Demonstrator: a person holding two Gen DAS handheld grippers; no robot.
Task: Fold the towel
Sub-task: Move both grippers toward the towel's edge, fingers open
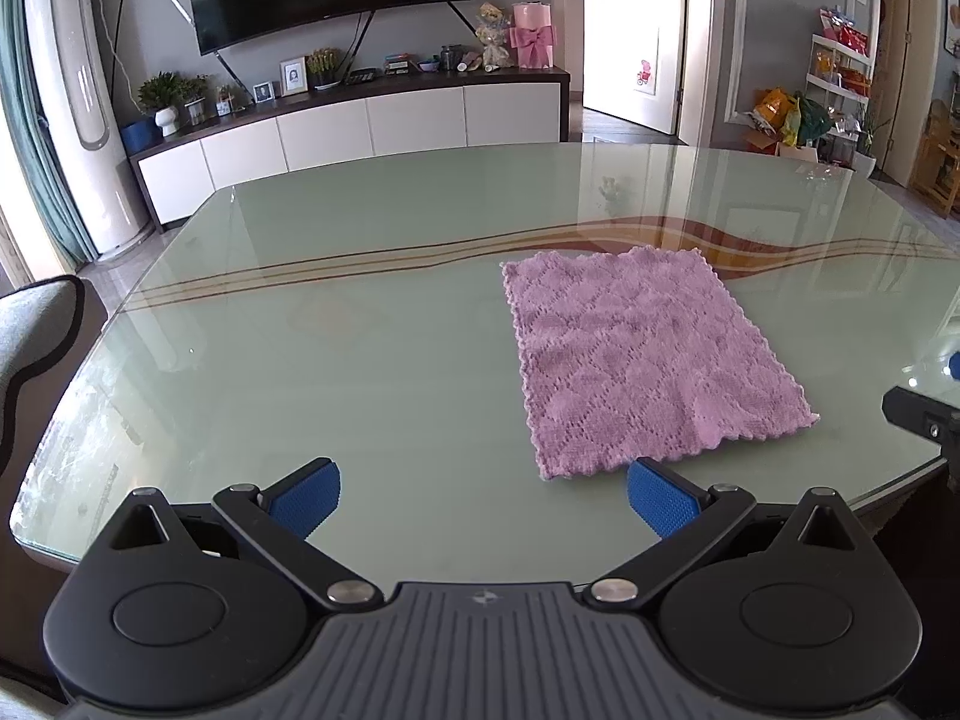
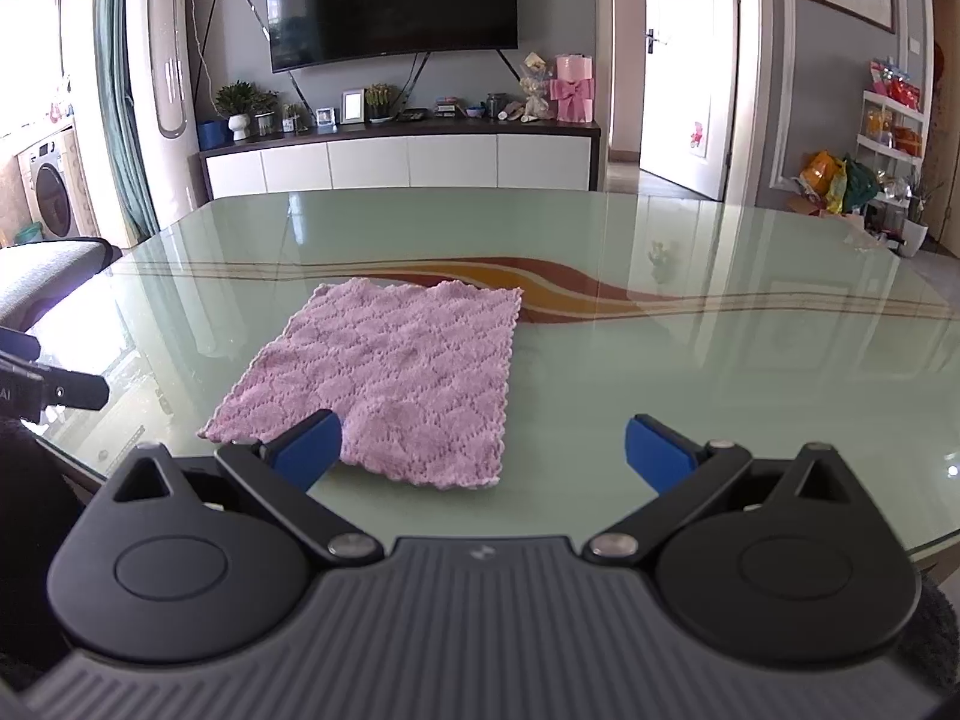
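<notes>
Pink towel (image 1: 648, 360) is lying flat and unfolded on the glass table (image 1: 360, 360), spread as one layer, scalloped edges showing, a slight wrinkle near its near edge. It is sitting toward the near edge of the table, its far edge touching the brown-orange wavy stripe (image 1: 690, 234) printed across the tabletop.

Left gripper (image 1: 483, 501) is hovering over the near edge of the table, jaws spread wide and released, gripping nothing. Its right blue pad (image 1: 660, 501) is overlapping the towel's near-left corner in the left wrist view; contact cannot be told.

Right gripper (image 2: 483, 450) is also hovering at the near edge, jaws wide apart, nothing between them. Its left blue pad (image 2: 309, 447) is covering part of the towel's near edge in the right wrist view; whether touching is unclear.

TV cabinet (image 2: 396, 159) is standing beyond the table's far edge.
</notes>
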